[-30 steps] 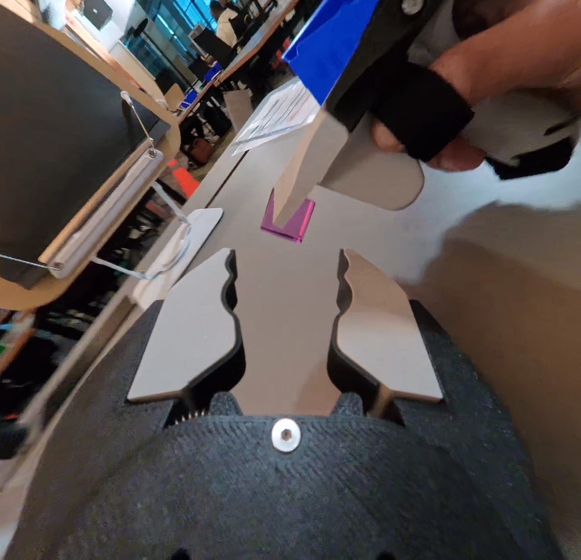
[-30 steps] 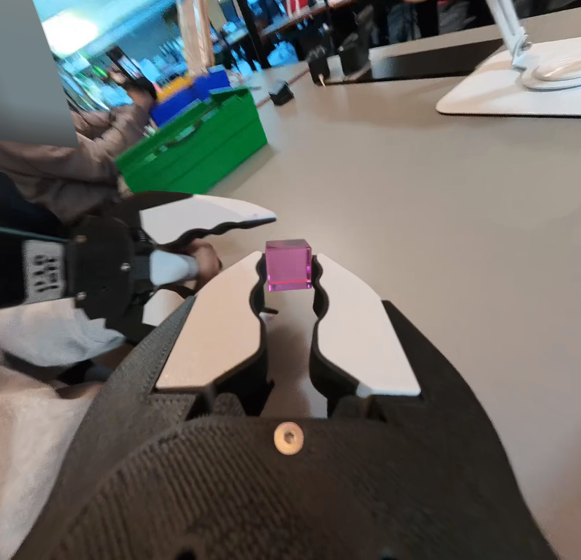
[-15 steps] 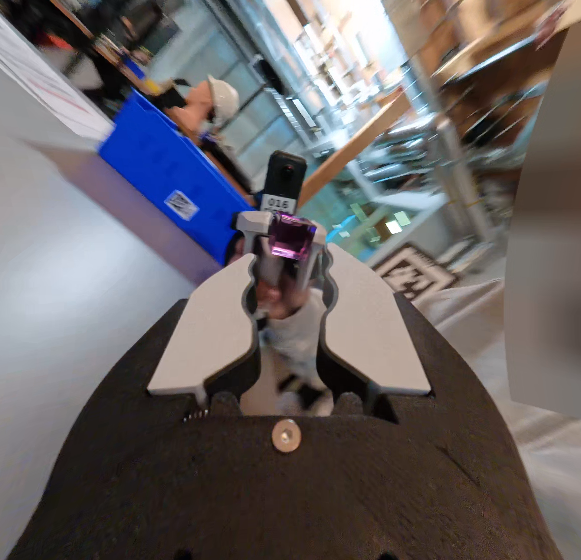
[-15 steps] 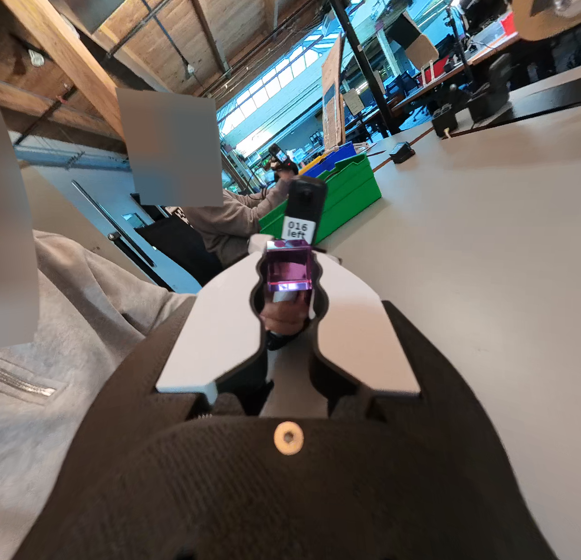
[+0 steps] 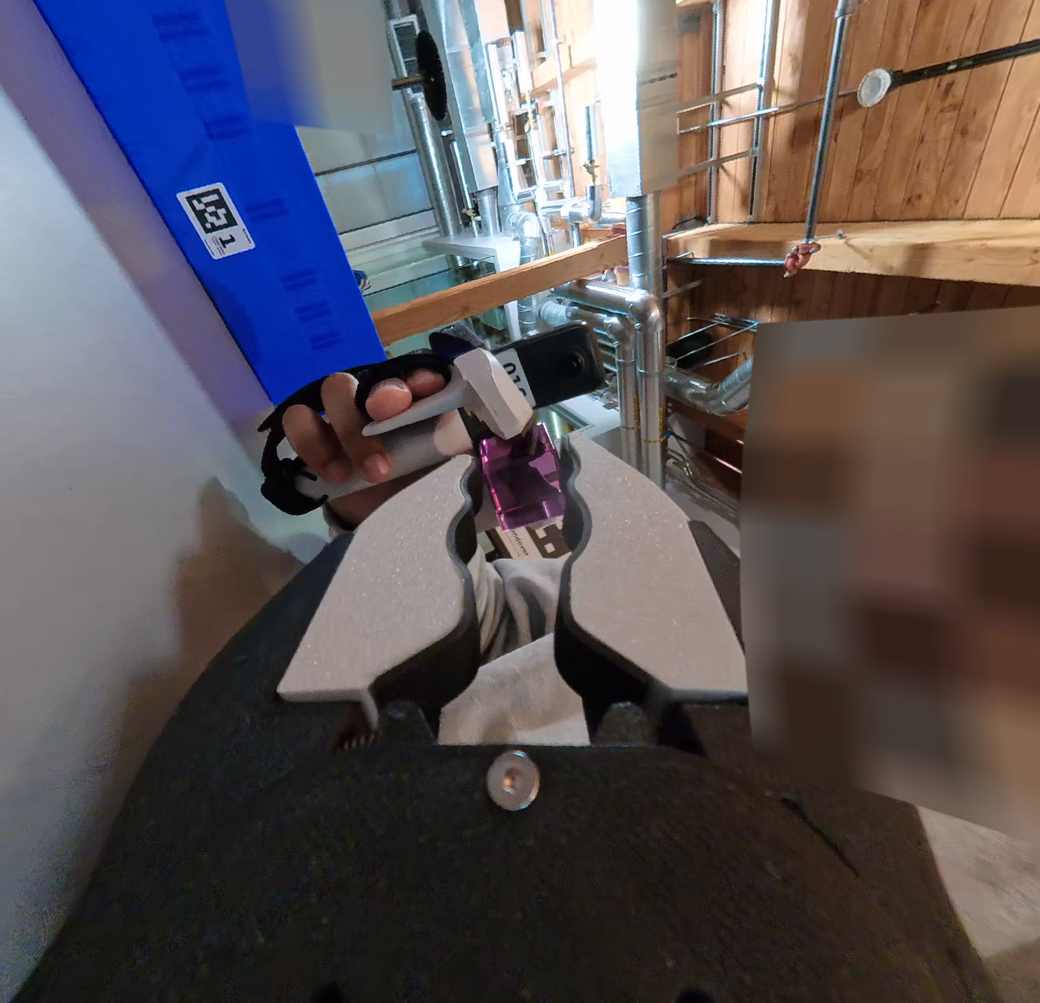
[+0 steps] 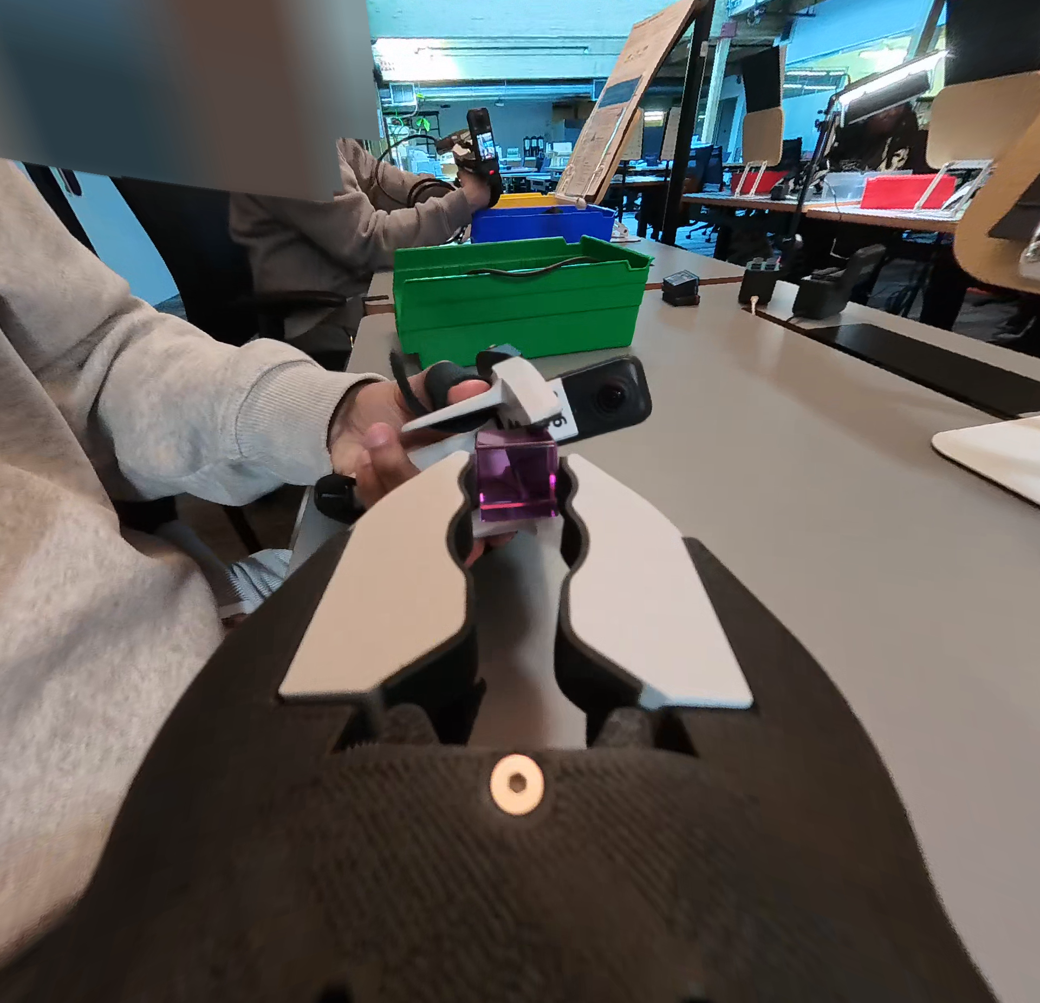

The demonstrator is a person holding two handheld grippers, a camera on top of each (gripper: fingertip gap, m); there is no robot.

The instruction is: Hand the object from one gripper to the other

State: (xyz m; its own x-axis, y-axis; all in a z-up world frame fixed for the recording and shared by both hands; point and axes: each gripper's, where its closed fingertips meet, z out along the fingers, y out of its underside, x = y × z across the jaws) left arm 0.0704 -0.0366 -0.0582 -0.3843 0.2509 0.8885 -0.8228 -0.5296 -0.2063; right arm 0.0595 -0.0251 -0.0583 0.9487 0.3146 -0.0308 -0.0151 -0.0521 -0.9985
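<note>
Holding the purple cube in mid-air above the bench, my right gripper and left gripper both pinch it (crosswise grips); I'd confirm the left grip before easing the right open.

Left gripper, right gripper both clamped, facing.

My see-through purple cube shines. My claw fingers are white on black. I see a green plastic box and grey table.
</note>
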